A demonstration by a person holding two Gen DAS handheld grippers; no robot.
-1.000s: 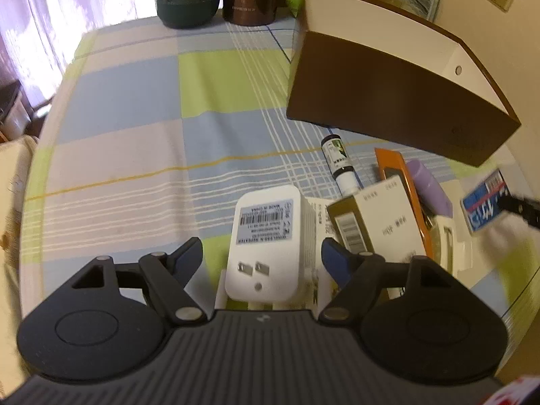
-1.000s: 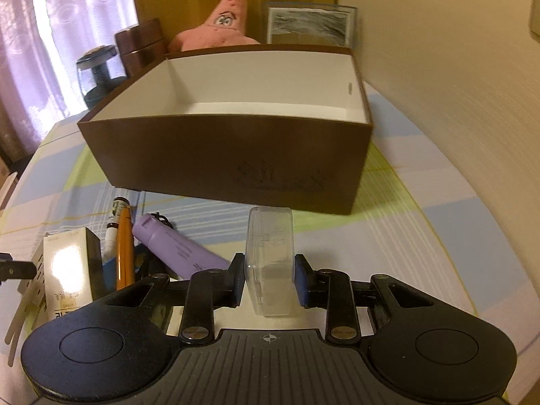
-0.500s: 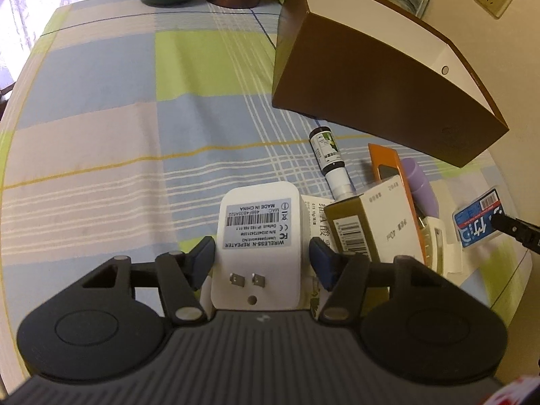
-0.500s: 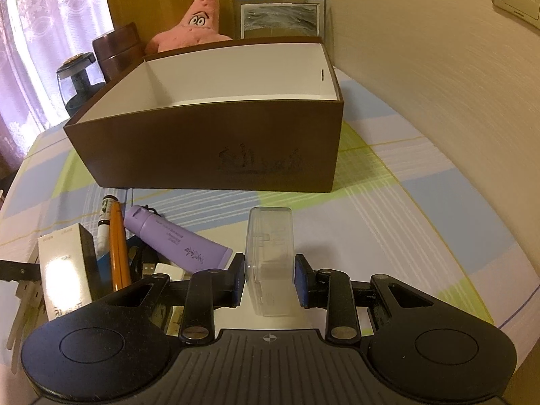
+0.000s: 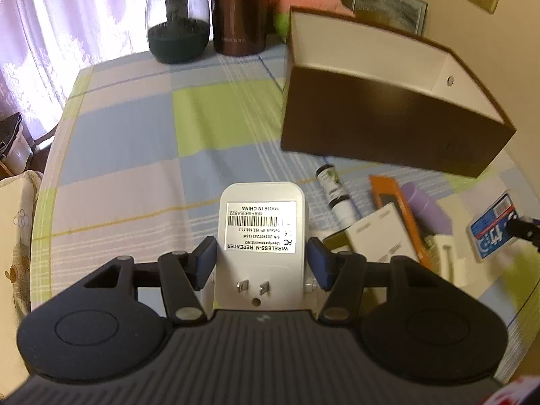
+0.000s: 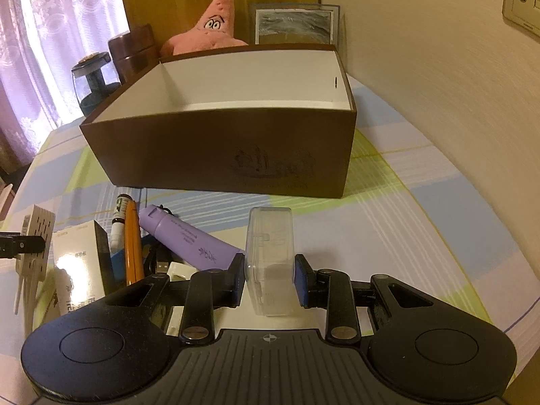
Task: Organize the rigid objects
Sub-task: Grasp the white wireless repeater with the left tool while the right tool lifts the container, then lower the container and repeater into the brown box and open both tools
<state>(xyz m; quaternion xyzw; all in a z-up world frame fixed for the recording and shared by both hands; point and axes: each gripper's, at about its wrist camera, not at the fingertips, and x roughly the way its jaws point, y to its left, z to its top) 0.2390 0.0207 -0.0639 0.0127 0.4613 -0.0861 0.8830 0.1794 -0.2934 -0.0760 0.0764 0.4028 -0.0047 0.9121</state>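
Checked-cloth table (image 5: pixel 135 141), brown open box (image 6: pixel 216 155) at rear | left gripper (image 5: pixel 261 261) fingers clamped on white wireless repeater (image 5: pixel 261 236), raised | right gripper (image 6: pixel 269 280) fingers clamped on clear plastic case (image 6: pixel 270 256), before box.

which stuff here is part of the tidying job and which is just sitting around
Part of the job:
- white plug-in repeater, held by left gripper
- clear plastic case, held by right gripper
- brown box
- purple tube
- small bottle

Just lying about:
- pink starfish plush
- brown flask
- framed picture
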